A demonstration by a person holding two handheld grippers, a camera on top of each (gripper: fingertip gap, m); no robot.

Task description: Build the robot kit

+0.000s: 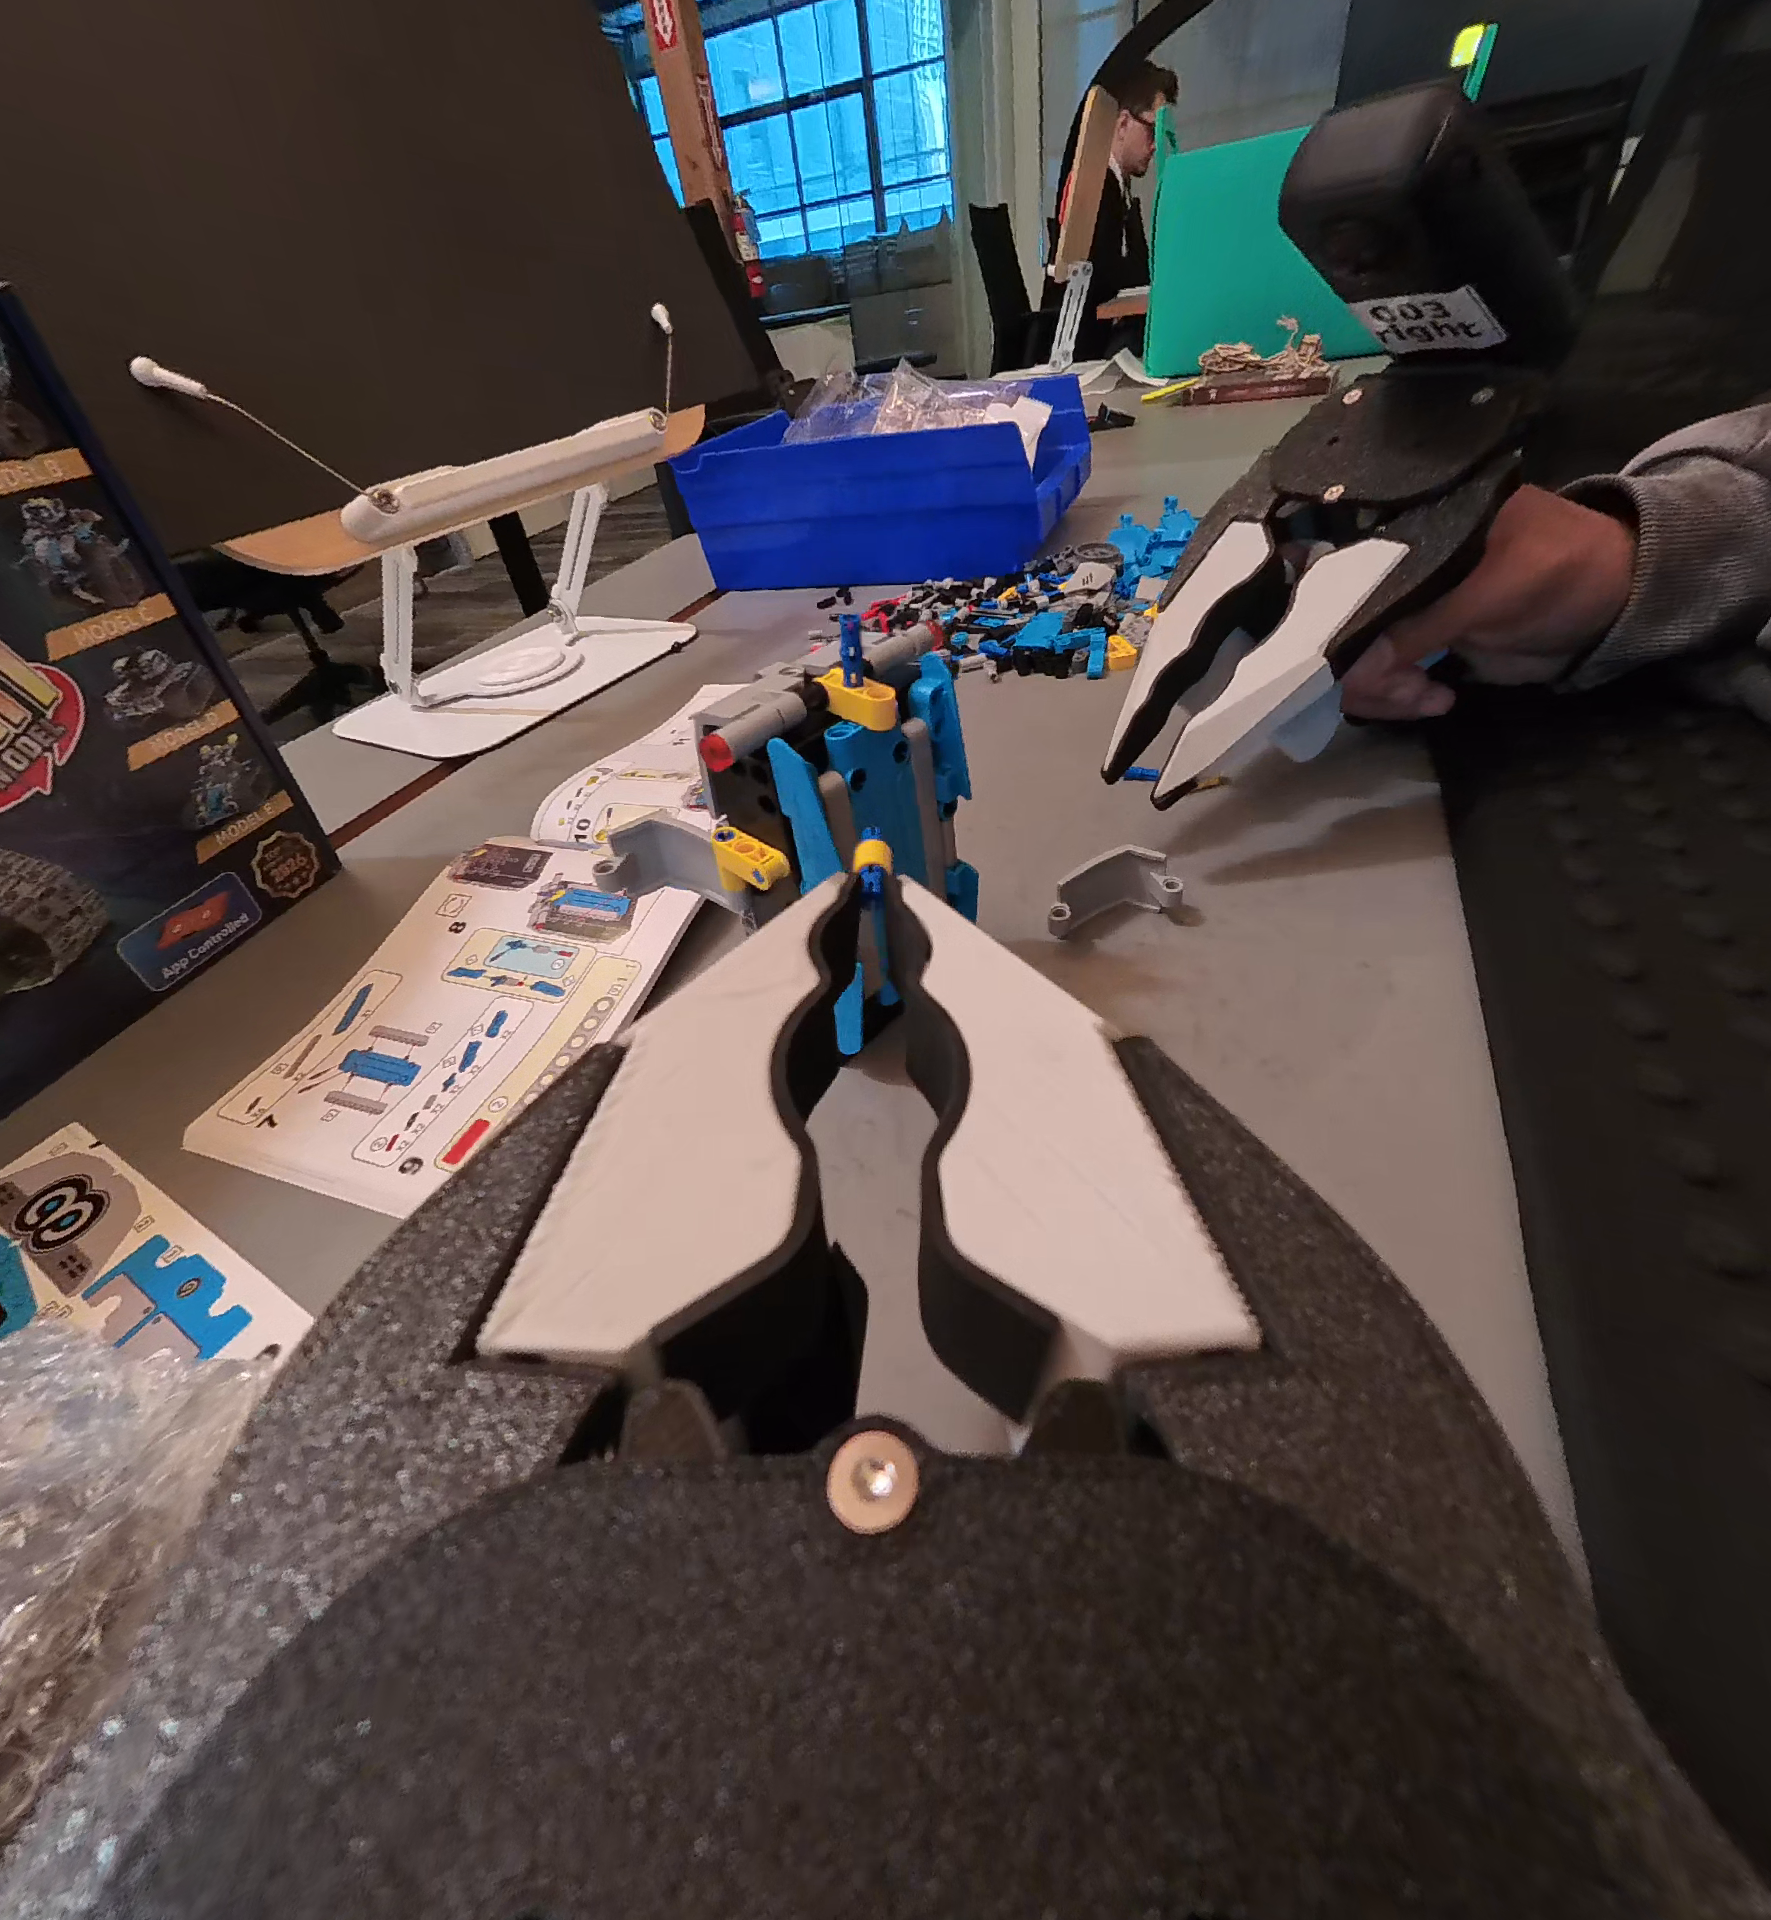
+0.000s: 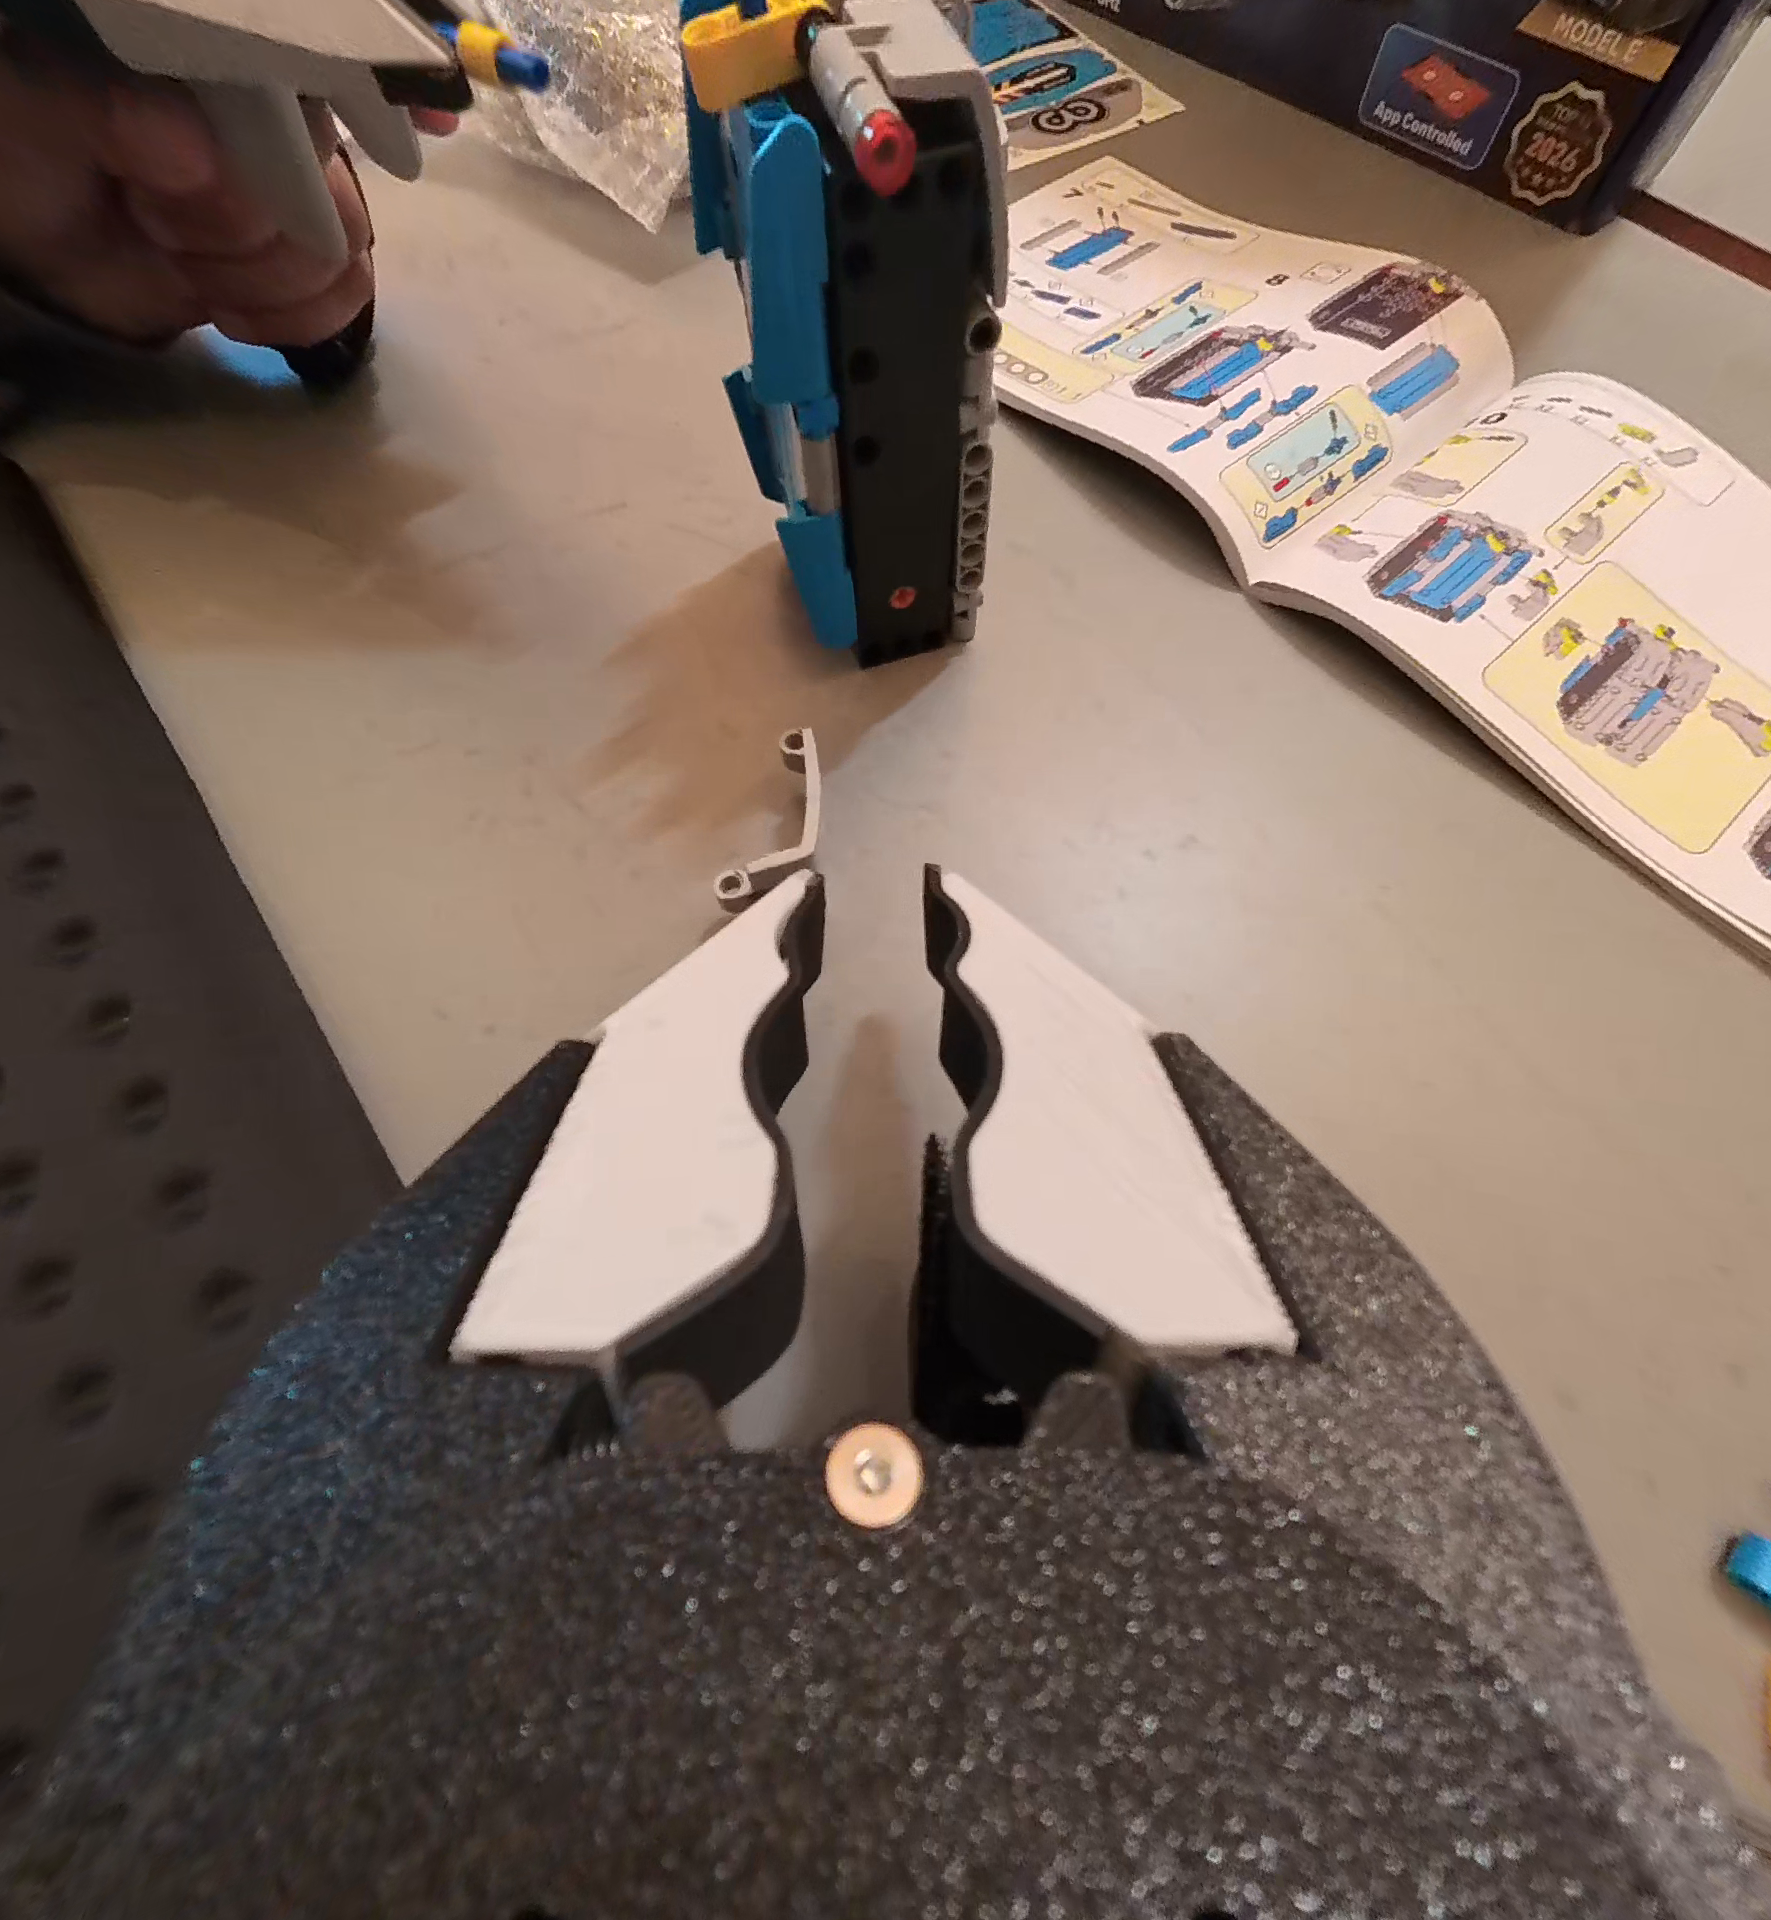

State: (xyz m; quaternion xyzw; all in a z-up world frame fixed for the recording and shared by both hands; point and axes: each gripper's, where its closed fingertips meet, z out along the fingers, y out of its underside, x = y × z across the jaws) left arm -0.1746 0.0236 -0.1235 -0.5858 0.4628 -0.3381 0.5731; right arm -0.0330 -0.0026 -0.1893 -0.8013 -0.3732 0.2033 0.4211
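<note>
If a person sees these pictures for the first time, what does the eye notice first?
First the upright blue, black and grey brick model in the middle of the table, beside the open instruction booklet. The left gripper is shut on a small blue and yellow pin near the model. The right gripper is open, its tip next to a loose grey curved part.

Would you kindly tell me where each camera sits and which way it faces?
Left wrist view: behind the left tongs, which pinch a small blue pin with a yellow collar; faces the upright blue-and-black brick model and right tongs.
Right wrist view: behind the open right tongs; faces the model from the opposite side.
Shared: model, grey curved piece, open instruction booklet.
</note>
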